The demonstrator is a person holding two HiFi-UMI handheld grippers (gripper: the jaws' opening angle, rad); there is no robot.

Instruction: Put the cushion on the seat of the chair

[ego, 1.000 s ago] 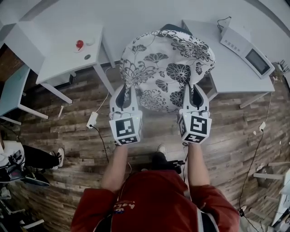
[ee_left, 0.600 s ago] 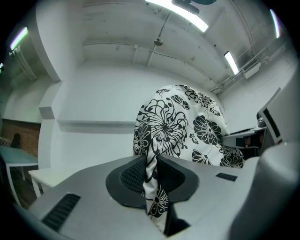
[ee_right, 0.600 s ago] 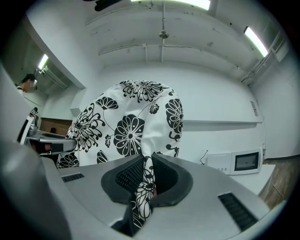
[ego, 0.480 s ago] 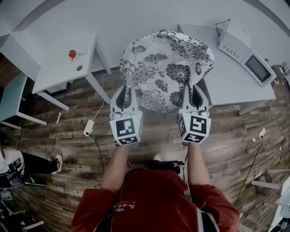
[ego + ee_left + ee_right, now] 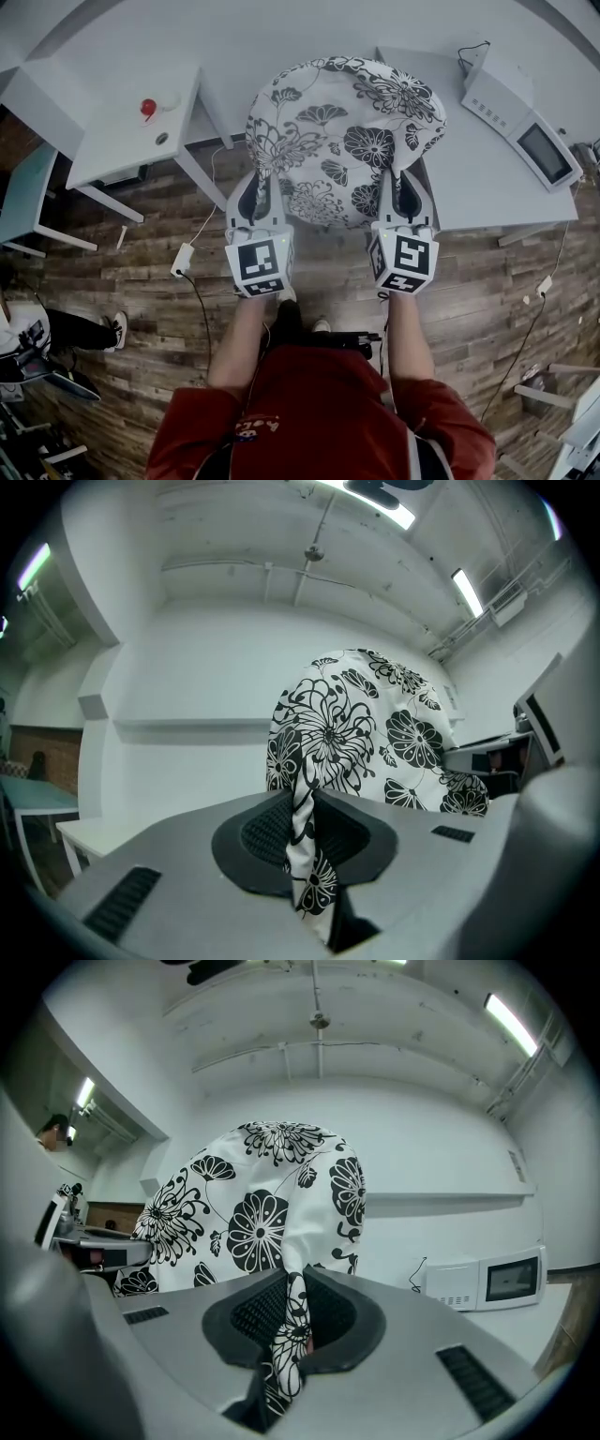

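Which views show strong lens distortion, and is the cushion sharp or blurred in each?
Head view: mild bending at the edges, cushion sharp. Left gripper view: strong fisheye, dark corners, ceiling lamp glares, cushion print crisp. Right gripper view: same fisheye and dark corners, cushion crisp.

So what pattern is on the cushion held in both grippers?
White fabric with black line-drawn flowers on the cushion; clearest in the head view.
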